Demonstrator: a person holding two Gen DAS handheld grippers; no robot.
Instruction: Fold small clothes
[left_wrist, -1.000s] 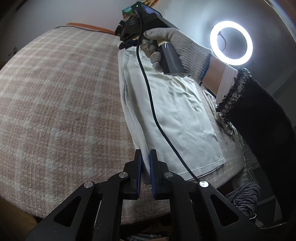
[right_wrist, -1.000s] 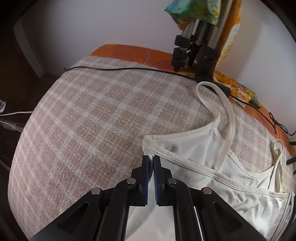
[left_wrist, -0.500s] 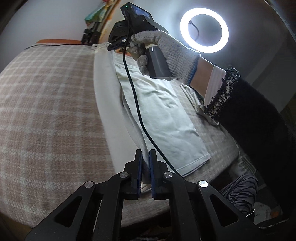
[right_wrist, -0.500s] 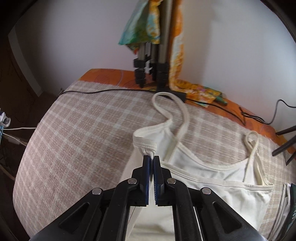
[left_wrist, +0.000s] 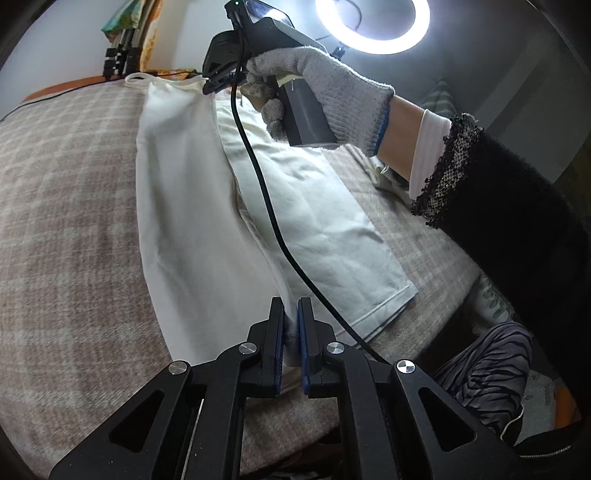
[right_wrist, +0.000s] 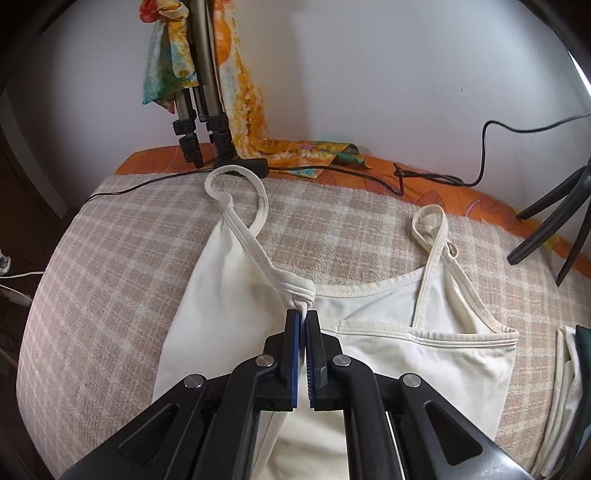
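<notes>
A cream strappy camisole (left_wrist: 321, 218) lies on the plaid bed cover (left_wrist: 66, 206). My left gripper (left_wrist: 291, 310) is shut on its bottom hem corner and holds that side edge lifted over the garment. My right gripper (right_wrist: 303, 319) is shut on the bunched top edge of the camisole (right_wrist: 373, 354) near one strap and also shows in the left wrist view (left_wrist: 221, 79), held by a gloved hand. The lifted side panel (left_wrist: 184, 206) hangs between the two grippers. Both straps (right_wrist: 236, 184) rest on the cover.
A tripod (right_wrist: 195, 122) draped with a colourful scarf stands at the back on an orange sheet with cables. A ring light (left_wrist: 373, 22) glows at the right. Folded pale clothes (right_wrist: 565, 387) lie at the right edge. A grey striped cloth (left_wrist: 487, 365) hangs below the bed's edge.
Both grippers have lifted the camisole's left side edge and carried it rightward over the garment, so a long side panel now stands raised.
</notes>
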